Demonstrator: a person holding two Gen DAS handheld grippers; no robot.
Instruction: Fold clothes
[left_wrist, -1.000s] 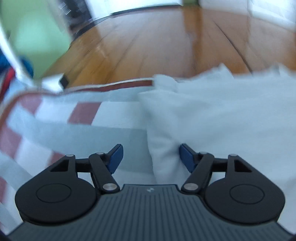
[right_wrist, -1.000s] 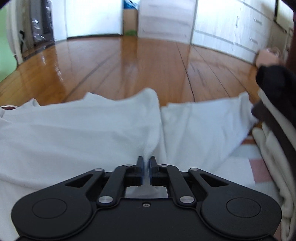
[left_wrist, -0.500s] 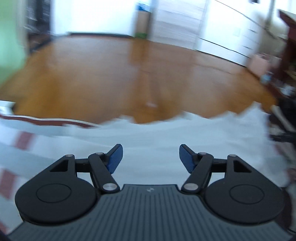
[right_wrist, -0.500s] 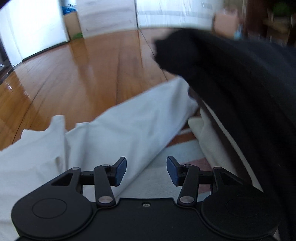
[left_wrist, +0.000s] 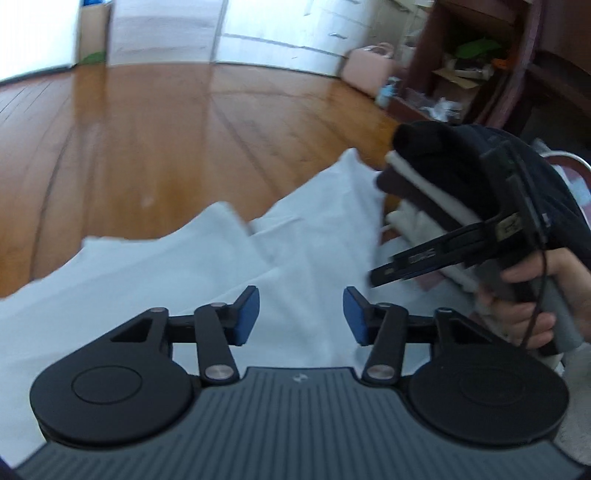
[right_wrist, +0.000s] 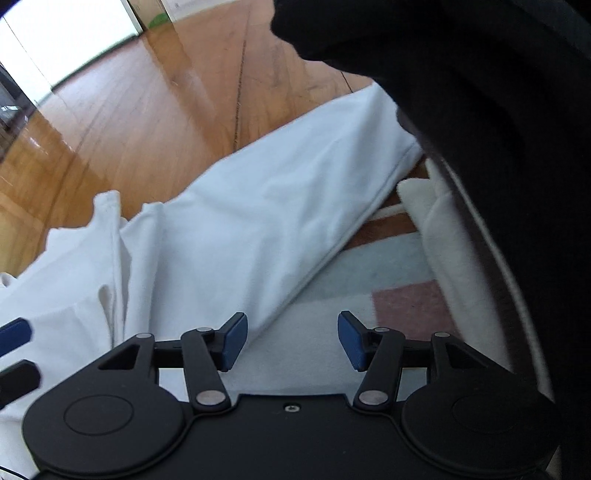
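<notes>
left gripper (left_wrist: 301, 315) hovering over white garment (left_wrist: 177, 273), jaws spread, gripping nothing | right gripper (right_wrist: 291, 339) likewise spread, empty, nearing garment's hem | garment lying rumpled across checked blanket (right_wrist: 369, 273) | folded stack (left_wrist: 461, 177) sitting beyond, keeping workspace free

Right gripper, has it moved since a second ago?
Yes. The right gripper, now open, swung right toward the folded stack, off the white garment it pinched.

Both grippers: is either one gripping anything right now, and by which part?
Nothing is held. The left gripper and the right gripper both stand open, with the white garment lying loose below them.
</notes>
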